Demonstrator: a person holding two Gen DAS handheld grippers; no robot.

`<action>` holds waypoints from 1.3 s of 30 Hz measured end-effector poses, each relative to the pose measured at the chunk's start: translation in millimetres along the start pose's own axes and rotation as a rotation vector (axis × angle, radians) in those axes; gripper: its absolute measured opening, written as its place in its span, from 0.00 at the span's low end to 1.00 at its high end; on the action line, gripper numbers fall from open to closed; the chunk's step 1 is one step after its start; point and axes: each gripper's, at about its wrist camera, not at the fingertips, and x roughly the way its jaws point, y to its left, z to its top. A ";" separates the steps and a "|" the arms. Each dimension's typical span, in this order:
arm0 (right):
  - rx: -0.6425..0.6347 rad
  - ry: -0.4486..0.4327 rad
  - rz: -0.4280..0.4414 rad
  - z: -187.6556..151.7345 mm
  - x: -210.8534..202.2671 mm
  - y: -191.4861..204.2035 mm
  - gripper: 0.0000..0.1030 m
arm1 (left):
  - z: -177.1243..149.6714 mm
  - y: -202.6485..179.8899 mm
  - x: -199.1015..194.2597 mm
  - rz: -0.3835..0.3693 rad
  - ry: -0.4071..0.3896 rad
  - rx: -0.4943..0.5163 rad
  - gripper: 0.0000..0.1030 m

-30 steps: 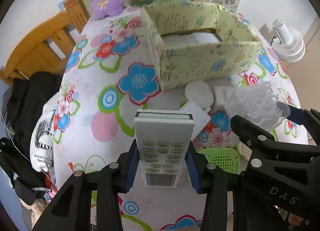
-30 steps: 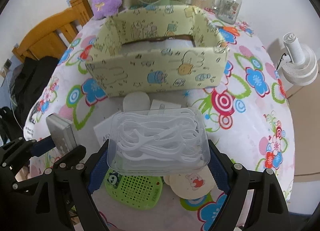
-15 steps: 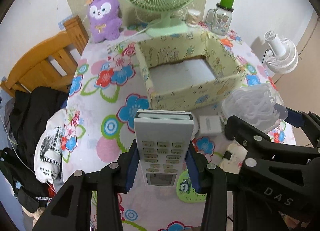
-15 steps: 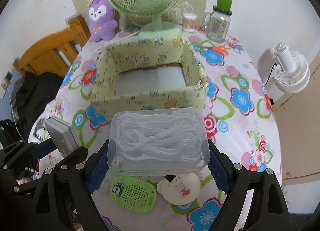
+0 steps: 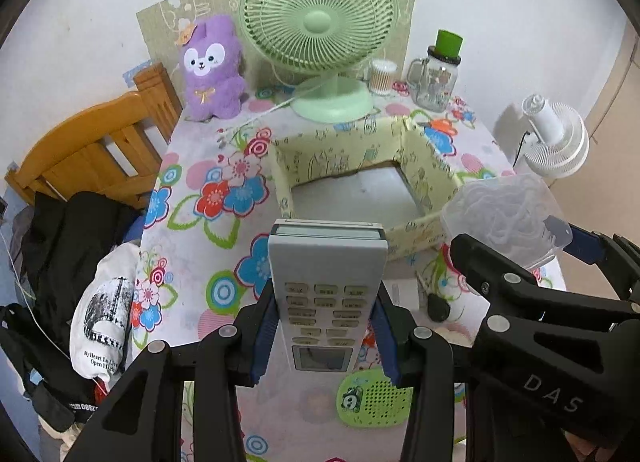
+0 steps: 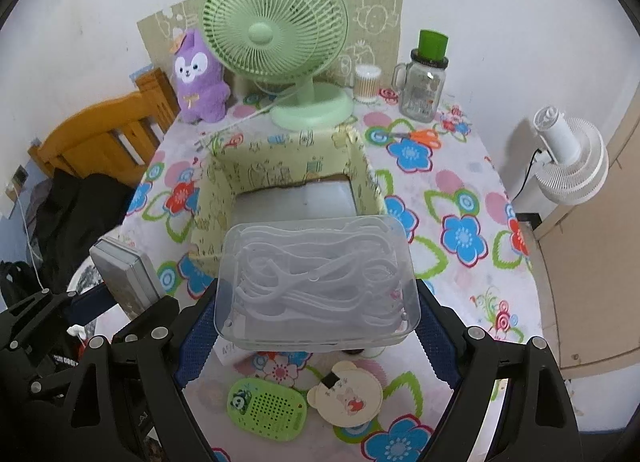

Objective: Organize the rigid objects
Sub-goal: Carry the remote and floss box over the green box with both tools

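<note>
My left gripper [image 5: 325, 336] is shut on a grey remote control [image 5: 326, 282] and holds it high above the table. My right gripper [image 6: 316, 326] is shut on a clear plastic box of white floss picks [image 6: 318, 282], also raised. The remote shows at the left of the right wrist view [image 6: 124, 276], and the clear box at the right of the left wrist view [image 5: 506, 214]. A yellow patterned open box [image 6: 224, 182] with a bare white floor stands on the flowered table, ahead of and below both grippers; it also shows in the left wrist view [image 5: 288, 158].
A green perforated case [image 6: 266, 408], a round bear-shaped item [image 6: 348, 394] and a white card [image 5: 402, 290] lie on the table below me. A green desk fan [image 6: 276, 46], purple plush [image 6: 198, 80], glass jar [image 6: 424, 82] and orange scissors [image 6: 420, 136] stand behind. A wooden chair [image 5: 96, 150] is left.
Both grippers have risen well above the table with their objects held. The yellow box now looks smaller and farther below, and its floor shows.
</note>
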 end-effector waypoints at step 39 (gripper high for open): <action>0.028 -0.007 0.029 85.4 48.1 -22.2 0.87 | 80.6 2.1 57.5 -0.058 0.013 -0.106 0.43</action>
